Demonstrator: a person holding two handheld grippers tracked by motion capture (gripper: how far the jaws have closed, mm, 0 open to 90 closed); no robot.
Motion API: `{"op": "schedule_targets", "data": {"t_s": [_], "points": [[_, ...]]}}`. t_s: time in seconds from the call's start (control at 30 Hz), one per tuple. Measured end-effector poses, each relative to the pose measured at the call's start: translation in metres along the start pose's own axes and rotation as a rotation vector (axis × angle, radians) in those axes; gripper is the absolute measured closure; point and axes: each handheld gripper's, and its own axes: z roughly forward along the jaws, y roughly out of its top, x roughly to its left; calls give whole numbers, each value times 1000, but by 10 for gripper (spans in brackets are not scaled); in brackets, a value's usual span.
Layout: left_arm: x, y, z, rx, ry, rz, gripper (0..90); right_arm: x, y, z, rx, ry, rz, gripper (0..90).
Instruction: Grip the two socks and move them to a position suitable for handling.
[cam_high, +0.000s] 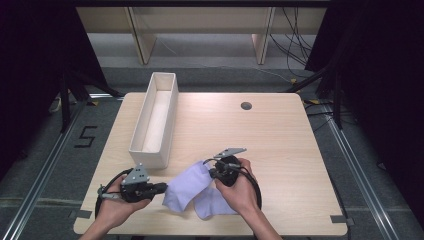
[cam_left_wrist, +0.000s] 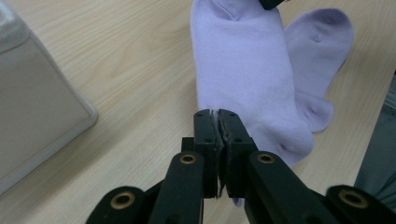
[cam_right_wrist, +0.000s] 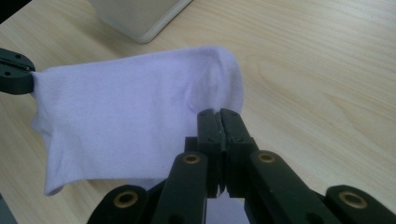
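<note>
Fingers (cam_left_wrist: 208, 135) on pale lilac sock (cam_left_wrist: 243, 60), smooth, stretched taut.

In my high view, my right hand (cam_high: 240, 192) is covering part of the second lavender sock (cam_high: 212, 205) near the desk's near edge, and the right gripper (cam_high: 216, 172) is hiding where it is pinching the upper sock (cam_high: 187, 185); in the left gripper view, the white bin (cam_left_wrist: 32, 107) is running off the left edge, and the jaws are blocking the sock edge pinched between them; in the right gripper view, the top edge is cutting off the bin, and the left edge is clipping the left gripper (cam_right_wrist: 14, 72).
</note>
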Motion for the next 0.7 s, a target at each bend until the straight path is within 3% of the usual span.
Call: {"op": "schedule_targets", "data": {"t_s": [0.07,0.13,0.17,0.37,0.4,0.43,0.47,0.5,0.67,0.7], "points": [[-2,2,1,-16,-9,-9,863,0,-2,-3,-16,-1,17,881],[-3,6,3,-20,-14,-9,863,-4,-2,-9,-17,-4,1,881],[-2,8,3,-8,-14,12,863,-3,-4,-12,-14,-3,30,881],[-8,17,13,-20,-44,29,863,-13,-13,-28,-45,-7,8,881],[-9,18,14,-20,-48,34,863,-11,-15,-31,-32,-11,57,881],[-9,19,15,-18,-50,33,863,-12,-17,-33,-39,-25,56,881],[-10,21,16,-18,-53,39,863,-17,-18,-33,-53,-21,7,881],[-10,21,17,-20,-54,37,863,-16,-20,-35,-34,-17,63,881],[-12,28,22,-23,-66,49,863,-21,-29,-40,-59,-25,56,881],[-13,28,23,-24,-64,49,863,-21,-30,-42,-54,-19,80,881]]}}
